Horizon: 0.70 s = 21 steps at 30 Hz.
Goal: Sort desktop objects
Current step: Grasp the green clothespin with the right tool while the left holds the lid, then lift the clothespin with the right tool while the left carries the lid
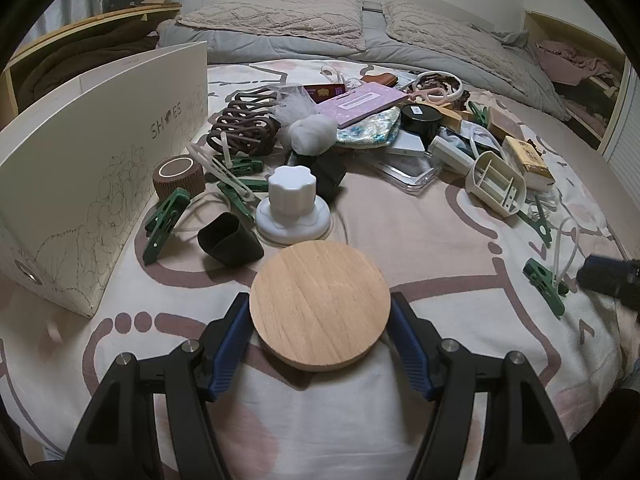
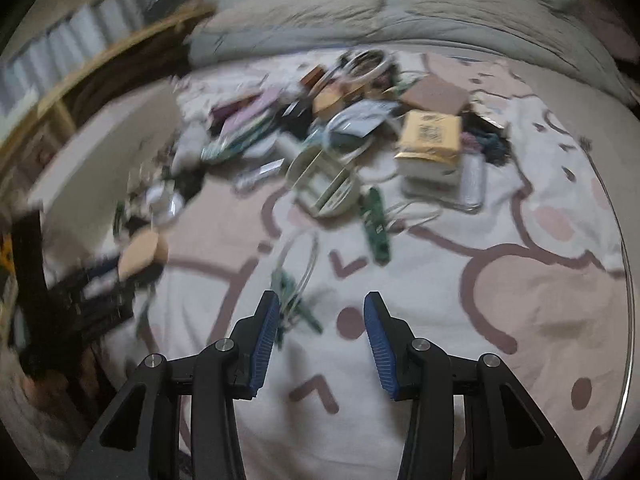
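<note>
so the left gripper (image 1: 320, 312) jaws pinch the round wooden lid (image 1: 319, 305) flat, shoe box (image 1: 80, 184) off to its left; right gripper (image 2: 322, 320) jaws spread, empty.

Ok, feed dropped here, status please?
Left gripper shut on wooden disc. Right gripper open, empty. Shoe box left, clutter pile ahead.

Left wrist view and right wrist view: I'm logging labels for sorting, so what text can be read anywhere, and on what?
"SHOES", with a dark shape in place of the O: printed on the side of the white box.
Purple booklet: a white label strip, print too small to read.
Yellow packet: markings too small to read.
Black jar: white sticker, unreadable.
Right wrist view: yellow packet has a printed block, blurred beyond reading.
</note>
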Each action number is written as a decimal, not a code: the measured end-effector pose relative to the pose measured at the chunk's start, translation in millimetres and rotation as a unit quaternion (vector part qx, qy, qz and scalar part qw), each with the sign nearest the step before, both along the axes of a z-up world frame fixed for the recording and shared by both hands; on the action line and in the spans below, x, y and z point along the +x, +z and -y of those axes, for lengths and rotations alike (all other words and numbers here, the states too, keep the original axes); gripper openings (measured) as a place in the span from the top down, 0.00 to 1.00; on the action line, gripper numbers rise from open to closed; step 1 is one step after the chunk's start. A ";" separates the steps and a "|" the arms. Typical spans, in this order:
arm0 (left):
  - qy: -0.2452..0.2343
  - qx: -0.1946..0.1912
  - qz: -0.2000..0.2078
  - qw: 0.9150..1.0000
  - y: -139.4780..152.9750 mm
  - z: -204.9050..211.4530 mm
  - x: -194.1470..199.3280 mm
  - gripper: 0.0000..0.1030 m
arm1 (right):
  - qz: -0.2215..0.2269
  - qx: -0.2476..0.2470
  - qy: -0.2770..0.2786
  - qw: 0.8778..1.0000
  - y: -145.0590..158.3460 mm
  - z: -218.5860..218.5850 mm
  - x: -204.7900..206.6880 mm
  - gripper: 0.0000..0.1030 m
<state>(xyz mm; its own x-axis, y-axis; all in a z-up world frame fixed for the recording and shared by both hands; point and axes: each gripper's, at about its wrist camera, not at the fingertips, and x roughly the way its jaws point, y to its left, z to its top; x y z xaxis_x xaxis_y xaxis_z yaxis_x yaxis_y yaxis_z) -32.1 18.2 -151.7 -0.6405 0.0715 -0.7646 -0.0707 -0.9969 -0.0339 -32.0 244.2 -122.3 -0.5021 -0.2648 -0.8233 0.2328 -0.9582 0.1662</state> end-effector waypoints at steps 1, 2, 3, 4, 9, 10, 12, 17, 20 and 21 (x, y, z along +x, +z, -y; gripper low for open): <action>-0.001 0.000 0.000 1.000 0.6 0.4 0.3 0.34 | 0.004 0.009 0.010 1.000 -2.4 3.5 0.3 0.56; -0.001 -0.001 0.000 1.000 0.6 0.6 0.3 0.34 | 0.009 0.019 0.021 1.000 -5.3 9.0 0.3 0.56; -0.001 -0.001 0.000 1.000 0.2 0.6 -0.2 0.34 | 0.011 0.027 0.026 0.999 -6.5 12.1 0.4 0.56; -0.001 0.001 0.000 1.000 0.4 0.9 0.1 0.34 | 0.012 0.034 0.031 0.999 -7.6 14.7 0.5 0.56; -0.001 0.003 0.001 1.000 -0.7 0.5 -0.3 0.34 | 0.014 0.066 0.052 0.996 -12.5 26.0 -3.3 0.56; 0.000 0.004 0.002 1.000 -0.5 1.1 -0.3 0.34 | 0.015 0.072 0.056 0.996 -14.3 28.3 -4.3 0.56; 0.001 0.008 0.004 1.000 -1.0 2.2 -0.2 0.34 | 0.015 0.087 0.062 0.994 -18.2 33.8 -5.8 0.56; 0.006 0.014 0.012 1.000 -4.1 2.9 -2.8 0.33 | 0.005 0.103 0.071 0.992 -20.5 41.6 -6.5 0.65; 0.008 0.018 0.012 1.000 -4.5 3.8 -3.2 0.33 | 0.000 0.095 0.068 0.993 -20.5 43.6 -4.1 0.70; 0.008 0.018 0.012 1.000 -4.7 2.9 -4.1 0.33 | -0.004 0.097 0.067 0.993 -20.8 44.6 -2.8 0.70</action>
<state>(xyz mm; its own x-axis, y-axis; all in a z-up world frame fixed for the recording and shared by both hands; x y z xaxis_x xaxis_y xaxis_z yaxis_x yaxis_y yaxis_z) -36.2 15.3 -156.4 -0.6234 0.0886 -0.7768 -0.0536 -0.9961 -0.0706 -34.8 199.6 -143.2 -0.4797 -0.1665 -0.8615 0.3600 -0.9328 -0.0201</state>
